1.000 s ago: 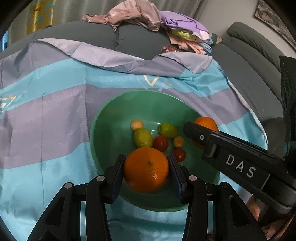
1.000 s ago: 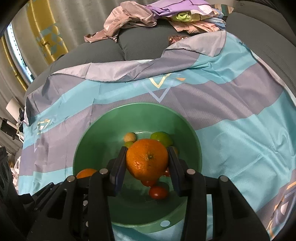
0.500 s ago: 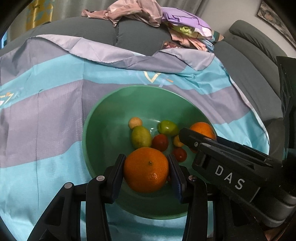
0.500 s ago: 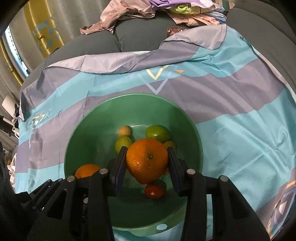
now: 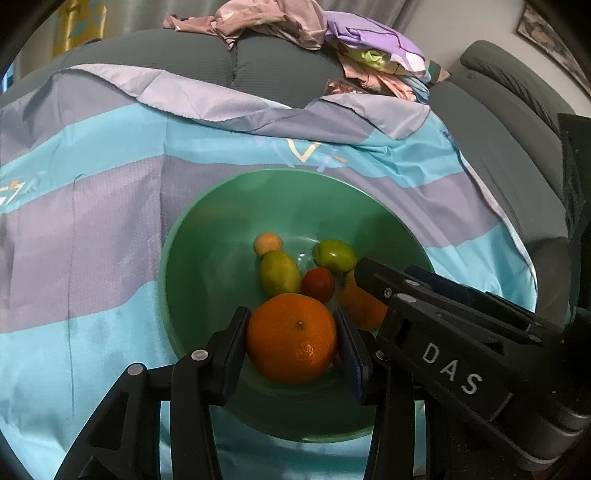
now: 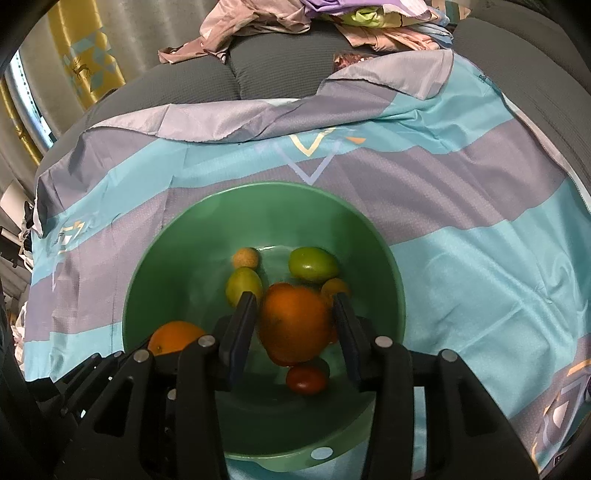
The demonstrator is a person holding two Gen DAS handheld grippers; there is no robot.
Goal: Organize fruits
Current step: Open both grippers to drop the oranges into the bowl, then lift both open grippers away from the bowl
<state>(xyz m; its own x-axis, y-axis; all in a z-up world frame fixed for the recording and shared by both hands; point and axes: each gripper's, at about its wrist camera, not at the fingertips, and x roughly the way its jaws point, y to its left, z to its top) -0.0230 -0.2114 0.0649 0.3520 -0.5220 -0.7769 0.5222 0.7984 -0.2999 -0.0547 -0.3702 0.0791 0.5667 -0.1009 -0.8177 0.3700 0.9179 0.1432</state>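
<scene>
An orange sits squarely between the jaws of the left gripper, both pads pressed against its sides, held over the near side of the green bowl. A second orange, blurred in the right wrist view, lies between the jaws of the right gripper with a thin gap showing on either side; those jaws stand a little apart from it and do not clamp it. It hangs low inside the same bowl. Under and around it lie two green fruits, a small tan round fruit, a small orange-yellow one and a red tomato. The bowl rests on a cloth of turquoise and grey-purple bands spread over a grey sofa, with crumpled clothes heaped on its back.
</scene>
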